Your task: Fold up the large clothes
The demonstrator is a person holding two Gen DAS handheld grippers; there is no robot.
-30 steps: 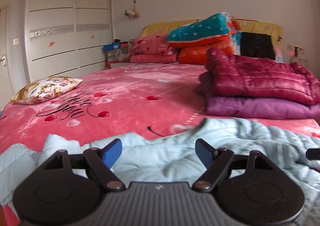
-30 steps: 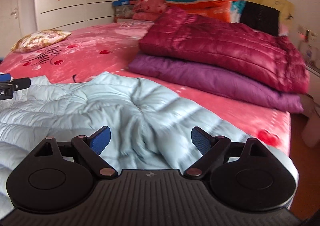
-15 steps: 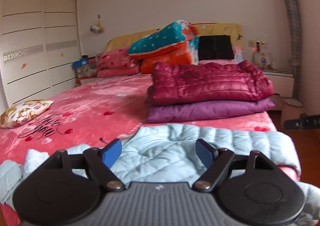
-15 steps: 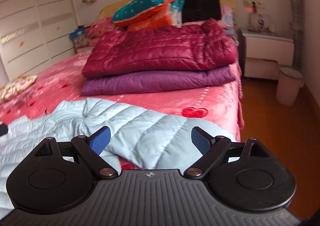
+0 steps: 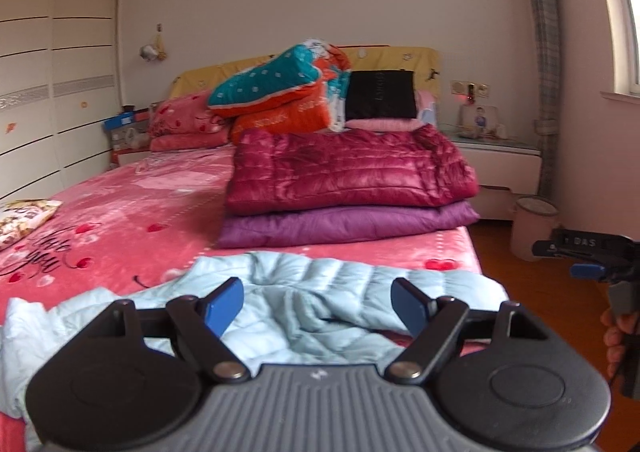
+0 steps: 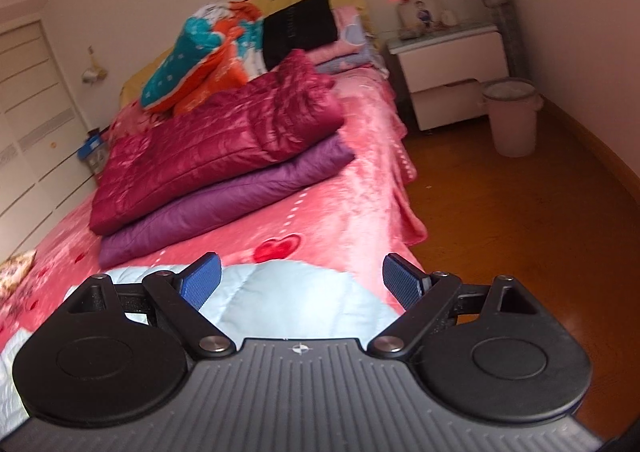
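Both left tongs [image 5: 318, 306] and right tongs [image 6: 301, 280] gaping wide, empty, above crumpled pale blue down jacket [image 5: 304, 296] on pink bed [image 5: 160, 208], near folded maroon jacket [image 5: 344, 168] atop purple one [image 5: 348, 222].

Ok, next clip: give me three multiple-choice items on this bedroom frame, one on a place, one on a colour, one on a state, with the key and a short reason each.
1. Where does the dark red jacket lie?
A. on the floor
B. on top of the purple jacket
C. inside the wardrobe

2. What colour is the unfolded jacket nearest the grippers?
A. pale blue
B. black
C. yellow

3. How do the jaws of the left gripper and right gripper stand?
A. both clamped on cloth
B. one clamped, one open
C. both open, holding nothing

Key: 1 B, the red one is stacked on the purple one on the bed. 2 A, the quilted cloth at the bed's near edge is pale blue. 3 C, the blue pads stand wide apart in each wrist view with the cloth lying beyond them.
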